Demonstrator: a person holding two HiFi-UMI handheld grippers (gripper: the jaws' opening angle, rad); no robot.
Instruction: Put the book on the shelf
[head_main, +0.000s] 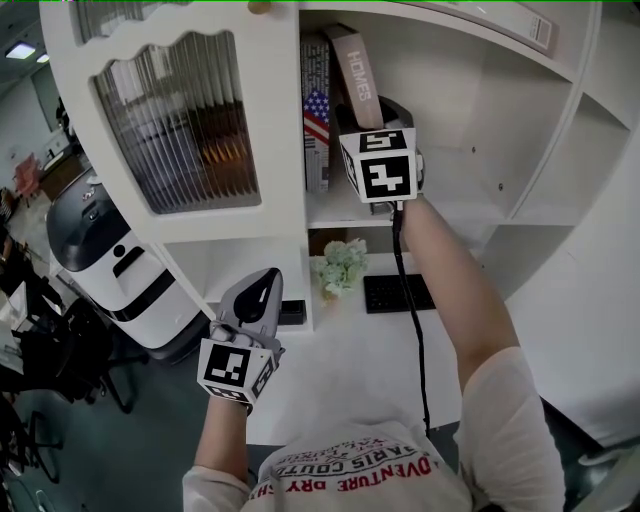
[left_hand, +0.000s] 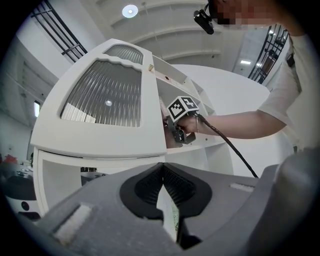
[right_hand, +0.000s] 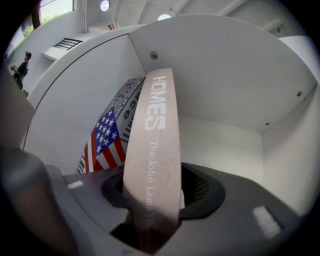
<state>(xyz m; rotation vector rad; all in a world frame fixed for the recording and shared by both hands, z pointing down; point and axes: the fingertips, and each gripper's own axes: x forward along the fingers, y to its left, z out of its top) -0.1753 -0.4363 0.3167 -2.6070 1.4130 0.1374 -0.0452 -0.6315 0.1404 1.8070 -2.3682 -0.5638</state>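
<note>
**Item 1: step in hand, seating the book (judged)**
- L gripper (head_main: 262, 290): low, over the desk (head_main: 340, 370) edge. Jaws together, nothing held, idle.
- R gripper (right_hand: 155, 200): up inside the shelf compartment (right_hand: 220, 140). Jaws closed on the lower spine of the tan "HOMES" book (right_hand: 157, 130), held about one book-thickness apart.
- Book posn: already in the compartment, spine facing out. It tilts, top leaning left onto the flag-cover book (right_hand: 107, 142). Whether its foot rests on the shelf board can't be told.
- Advice: bring the foot down flat on the board, then swing the top upright and flush w/ its neighbour before easing the grip. Open slowly, since a leaning book may slide or tip right into the bare part of the bay. Back out straight so the pads don't drag the spine.

**Item 2: containers & contents**
- Desk niche under the shelf: flower sprig (head_main: 342, 265) and a black keyboard (prob.) (head_main: 398, 292).
- Open compartment: 2 books at the left end, rest bare.
- Ribbed-glass door (head_main: 175, 120), left: contents behind it unreadable.
</note>
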